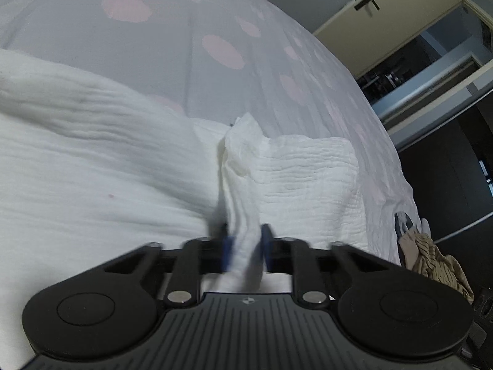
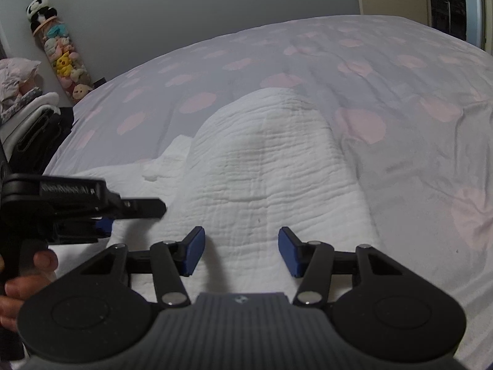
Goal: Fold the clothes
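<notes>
A white crinkled garment [image 1: 92,169] lies spread on the bed. In the left wrist view my left gripper [image 1: 245,234] is shut on a raised fold of that cloth [image 1: 240,166], which stands up in a ridge between the blue pads. In the right wrist view the same garment [image 2: 271,166] humps up in the middle. My right gripper [image 2: 240,246] hovers low over its near part, open, with flat cloth under the gap and nothing pinched. The left gripper [image 2: 103,226] shows at the left of that view, held by a person's hand [image 2: 30,265].
The bed wears a grey cover with pink dots [image 2: 400,92]. A beige striped garment [image 1: 431,262] hangs at the bed's right edge. A cream wardrobe [image 1: 385,15] stands beyond. A tube of plush toys [image 2: 64,58] and dark bags [image 2: 37,135] sit left of the bed.
</notes>
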Demonstrator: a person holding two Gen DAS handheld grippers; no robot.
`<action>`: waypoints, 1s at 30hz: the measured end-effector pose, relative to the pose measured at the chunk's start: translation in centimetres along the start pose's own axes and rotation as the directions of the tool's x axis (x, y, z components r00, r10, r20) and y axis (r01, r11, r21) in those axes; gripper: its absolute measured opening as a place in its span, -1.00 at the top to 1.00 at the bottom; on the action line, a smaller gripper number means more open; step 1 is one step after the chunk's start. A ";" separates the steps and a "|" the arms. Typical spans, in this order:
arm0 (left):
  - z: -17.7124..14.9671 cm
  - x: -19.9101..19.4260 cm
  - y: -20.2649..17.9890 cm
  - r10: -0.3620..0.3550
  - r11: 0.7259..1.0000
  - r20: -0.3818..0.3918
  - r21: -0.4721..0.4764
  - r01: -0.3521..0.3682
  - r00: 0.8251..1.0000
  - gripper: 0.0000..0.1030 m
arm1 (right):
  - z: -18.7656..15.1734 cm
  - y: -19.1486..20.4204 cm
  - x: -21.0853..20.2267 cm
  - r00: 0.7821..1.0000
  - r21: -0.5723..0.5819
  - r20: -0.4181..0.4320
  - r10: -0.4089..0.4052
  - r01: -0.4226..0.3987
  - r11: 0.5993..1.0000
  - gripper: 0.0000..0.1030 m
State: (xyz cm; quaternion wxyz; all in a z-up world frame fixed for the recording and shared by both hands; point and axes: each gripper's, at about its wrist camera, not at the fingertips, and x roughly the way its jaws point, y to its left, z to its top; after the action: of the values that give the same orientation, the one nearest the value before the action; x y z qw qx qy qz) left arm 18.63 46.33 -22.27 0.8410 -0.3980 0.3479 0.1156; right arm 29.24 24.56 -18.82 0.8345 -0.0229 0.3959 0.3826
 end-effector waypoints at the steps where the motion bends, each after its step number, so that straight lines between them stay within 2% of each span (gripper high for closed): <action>1: -0.2 -0.3 -0.7 0.021 1.000 0.023 0.017 -0.021 1.000 0.77 | 0.0 -0.1 0.0 1.000 0.006 0.002 -0.002 0.002 1.000 -0.06; 8: 0.1 -4.2 -4.9 0.156 0.976 0.118 0.135 -0.171 0.981 0.81 | 0.4 -0.9 -1.4 0.998 0.047 0.063 0.003 -0.006 0.999 -0.01; 14: 1.3 -9.3 -7.3 0.287 0.921 0.162 0.225 -0.319 0.944 0.81 | 0.9 -1.1 -2.9 0.992 0.052 0.113 0.050 -0.057 0.997 -0.02; 18: 2.8 -13.6 -7.4 0.376 0.873 0.188 0.258 -0.415 0.908 0.81 | 0.9 -0.9 -2.9 0.992 0.061 0.105 0.072 -0.078 0.995 -0.02; 21: 4.0 -17.4 -6.6 0.426 0.848 0.198 0.251 -0.466 0.883 0.80 | 0.9 -0.8 -3.0 0.992 0.062 0.102 0.078 -0.085 0.994 -0.02; 25: 5.7 -21.9 -4.9 0.512 0.788 0.227 0.260 -0.558 0.829 0.80 | 0.7 -0.1 -2.7 0.993 0.034 0.089 0.073 -0.076 0.997 -0.02; 30: 6.9 -25.7 -0.3 0.607 0.733 0.211 0.225 -0.642 0.766 0.80 | 0.2 1.0 -2.0 0.996 -0.016 0.067 0.063 -0.063 0.998 -0.02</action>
State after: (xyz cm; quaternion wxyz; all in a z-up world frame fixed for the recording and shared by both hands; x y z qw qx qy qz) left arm 3.37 53.46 -1.61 0.8206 -0.1251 0.4217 0.3649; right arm 27.92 24.11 -17.05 0.8347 -0.0031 0.3656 0.4119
